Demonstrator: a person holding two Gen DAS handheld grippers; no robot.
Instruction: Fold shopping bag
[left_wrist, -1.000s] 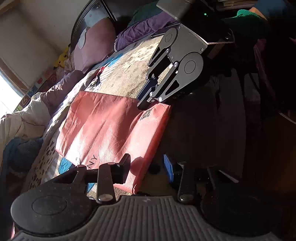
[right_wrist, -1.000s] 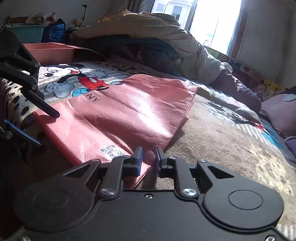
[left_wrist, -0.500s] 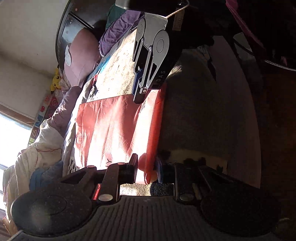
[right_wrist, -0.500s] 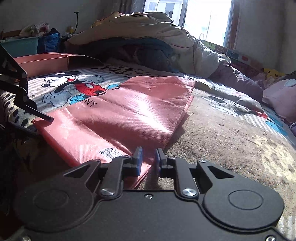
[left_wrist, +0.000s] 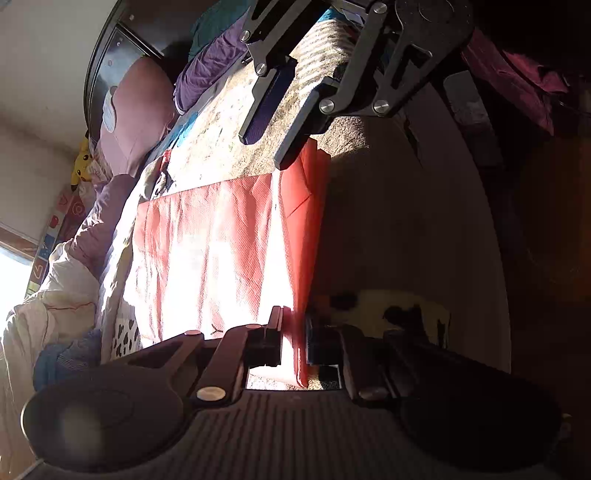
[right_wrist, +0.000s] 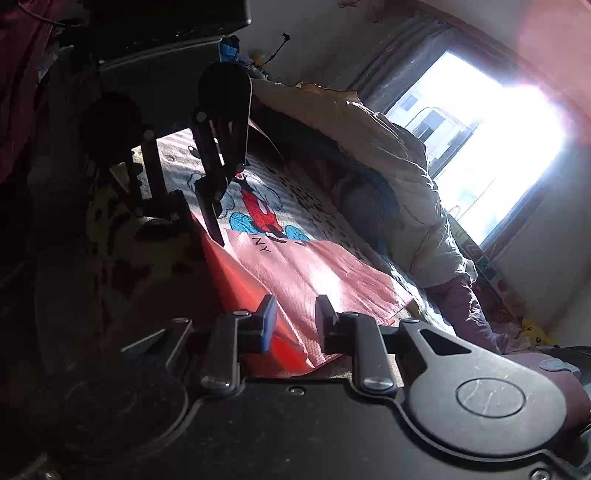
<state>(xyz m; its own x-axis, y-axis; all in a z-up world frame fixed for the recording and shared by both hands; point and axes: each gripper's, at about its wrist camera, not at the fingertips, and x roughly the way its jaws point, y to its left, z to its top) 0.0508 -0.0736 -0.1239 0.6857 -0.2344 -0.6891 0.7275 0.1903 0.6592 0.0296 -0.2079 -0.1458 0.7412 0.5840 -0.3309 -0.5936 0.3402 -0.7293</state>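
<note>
Red shopping bag (left_wrist: 207, 251) lies flat on the bed (left_wrist: 229, 147), fold barely begun; left tongs (left_wrist: 293, 328) closing on its near edge, right tongs (right_wrist: 295, 325) opening around its corner.

Bed (right_wrist: 303, 192), cartoon blanket (right_wrist: 258, 210); red bag (right_wrist: 314, 273), quilt (right_wrist: 388, 155) on it.

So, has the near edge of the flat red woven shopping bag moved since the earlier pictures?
Yes. The red woven shopping bag's near edge has lifted off the cartoon-print blanket and stands upright between the left gripper's closing jaws.
</note>
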